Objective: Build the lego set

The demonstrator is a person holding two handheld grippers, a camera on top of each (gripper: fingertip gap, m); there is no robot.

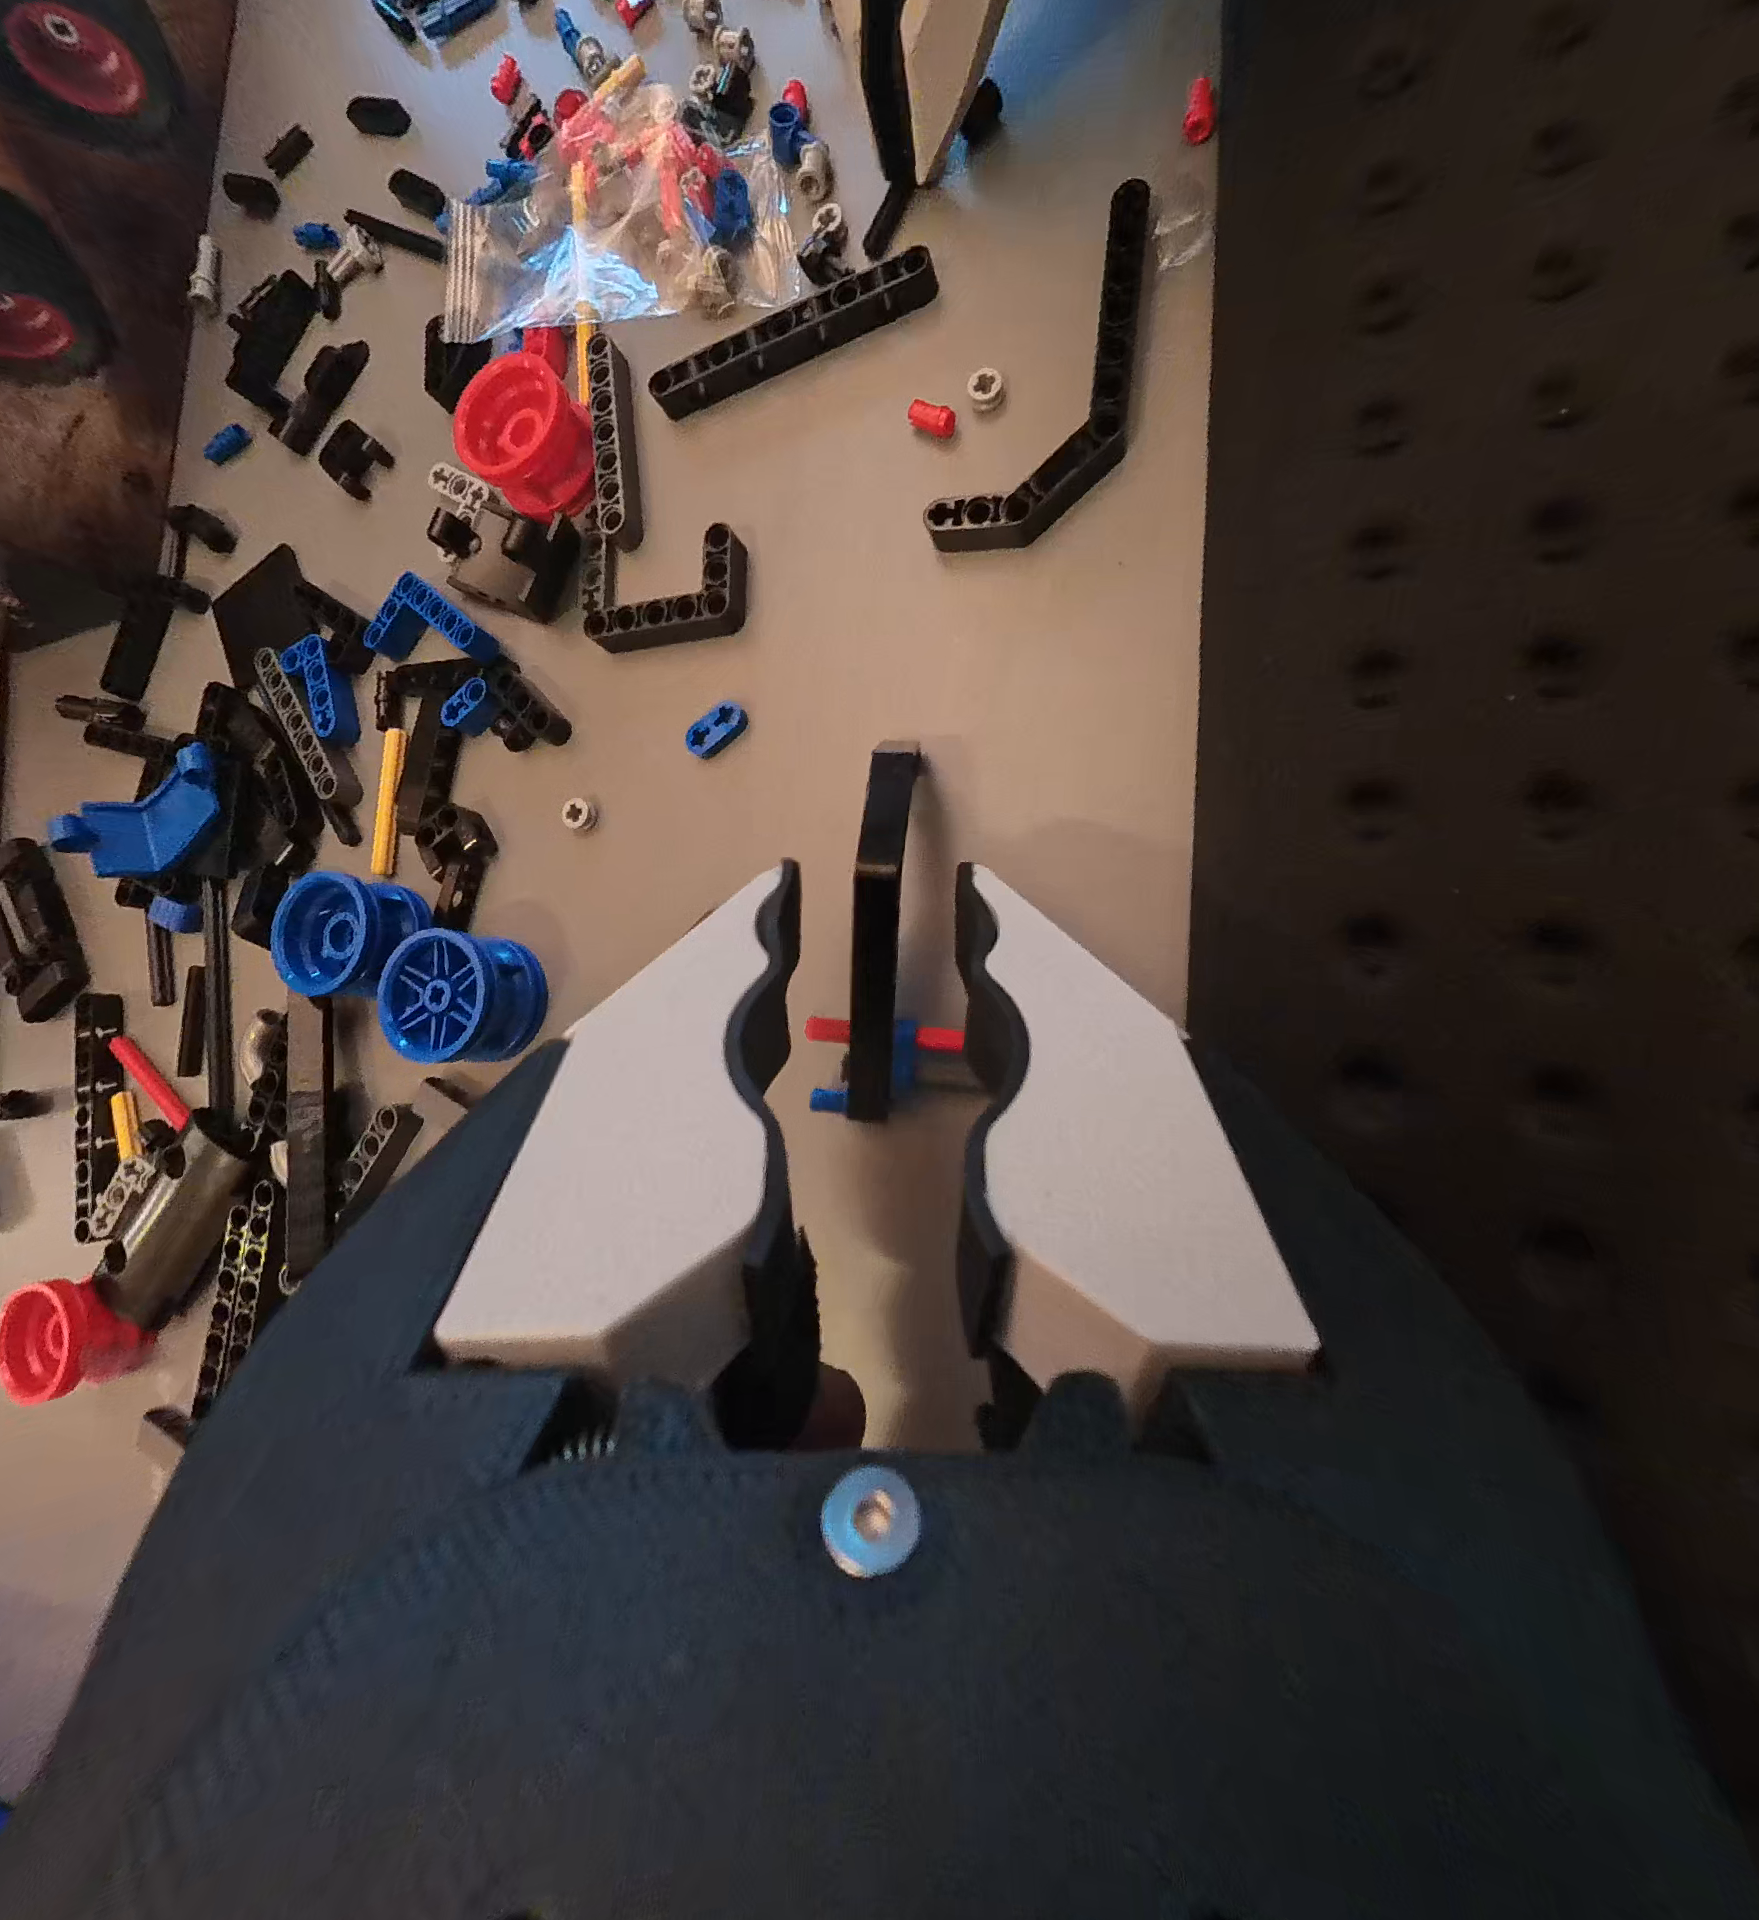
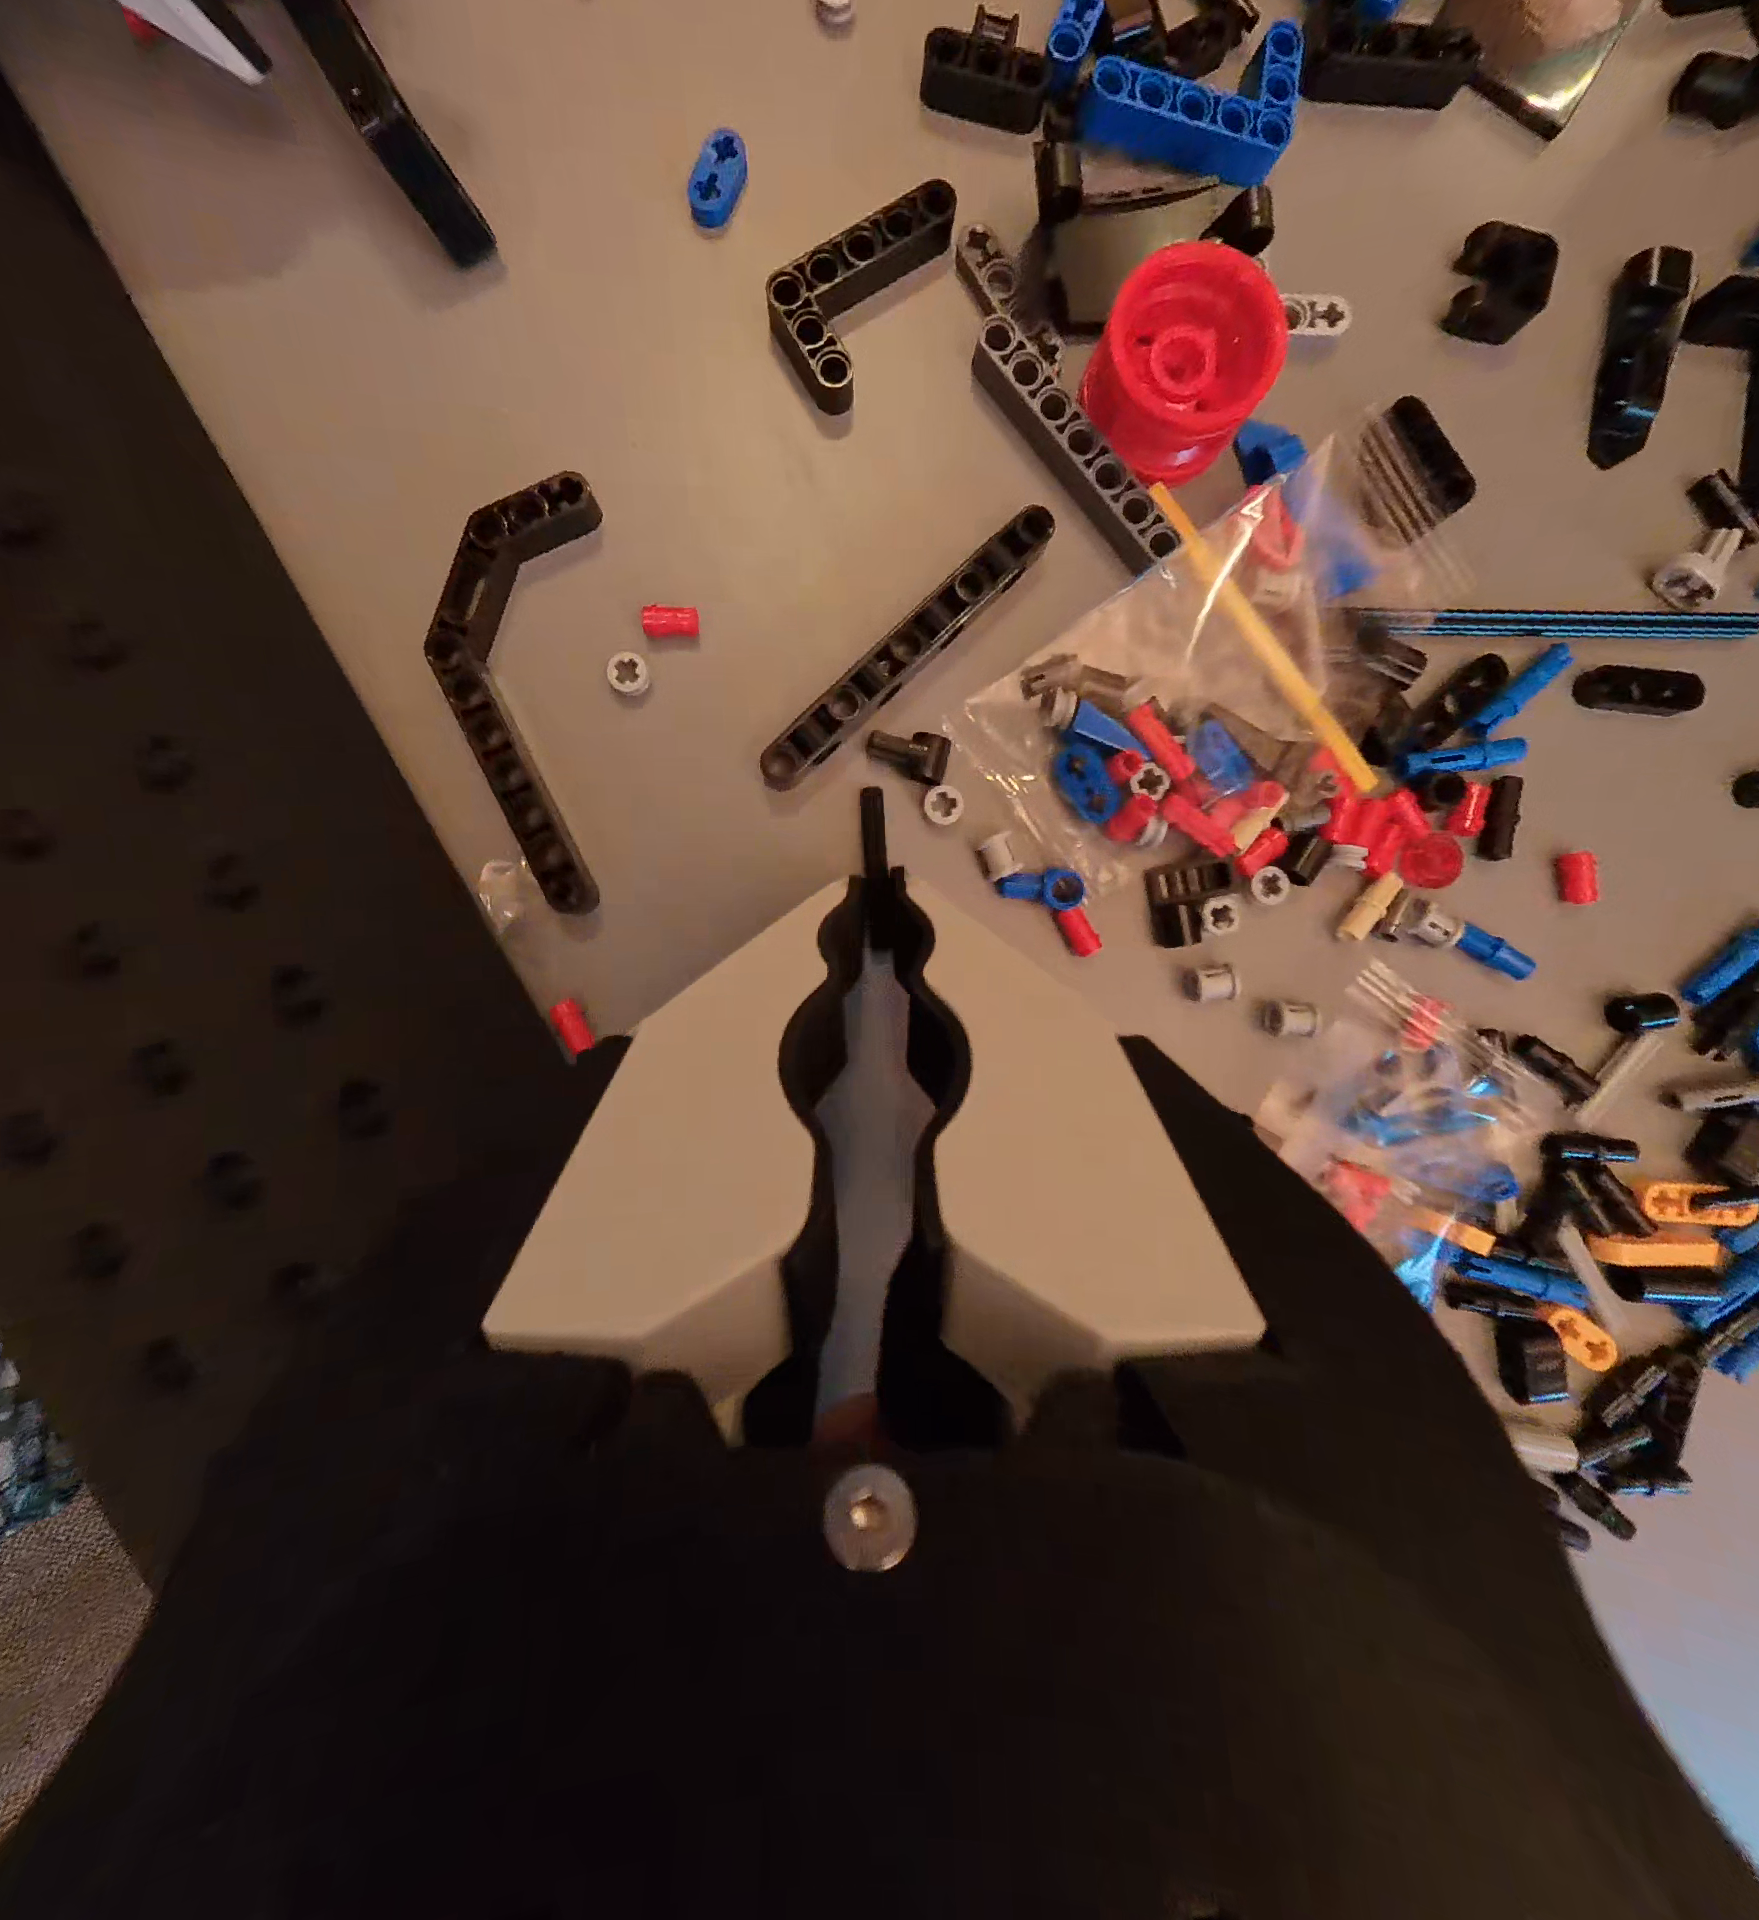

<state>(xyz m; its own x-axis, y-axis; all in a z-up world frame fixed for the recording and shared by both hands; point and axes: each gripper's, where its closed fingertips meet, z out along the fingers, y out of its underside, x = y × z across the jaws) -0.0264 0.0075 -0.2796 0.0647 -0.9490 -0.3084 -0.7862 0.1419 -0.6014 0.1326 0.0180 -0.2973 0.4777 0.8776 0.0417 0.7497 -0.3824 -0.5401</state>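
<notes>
Left tongs [image 1: 877,883] spread wide over the grey tabletop [image 1: 1010,644]; a black beam assembly [image 1: 877,935] stands between the fingers, touching neither as far as we can tell; a red axle [image 1: 833,1029] and a blue pin [image 1: 828,1099] stick out of its sides near the base; we see a blue two-hole connector [image 1: 716,729] and a light grey bush [image 1: 579,814] just ahead-left of the tips; two blue wheel hubs [image 1: 407,961] left of the left finger; red wheel hub [image 1: 522,431] farther ahead-left; bent black liftarm [image 1: 1093,416] ahead-right, next to the dark perforated board [image 1: 1529,831].

Right tongs [image 2: 876,883] pressed together, pinching a thin black pin [image 2: 871,831] that pokes out past the tips; a clear bag of small parts [image 2: 1218,727] sits ahead-right of them; long black beam [image 2: 906,644] straight ahead; bent black liftarm [image 2: 501,675] ahead-left; red bush [image 2: 669,620] and grey bush [image 2: 629,672] between those two; black L-shaped liftarm [image 2: 844,281] farther ahead.
</notes>
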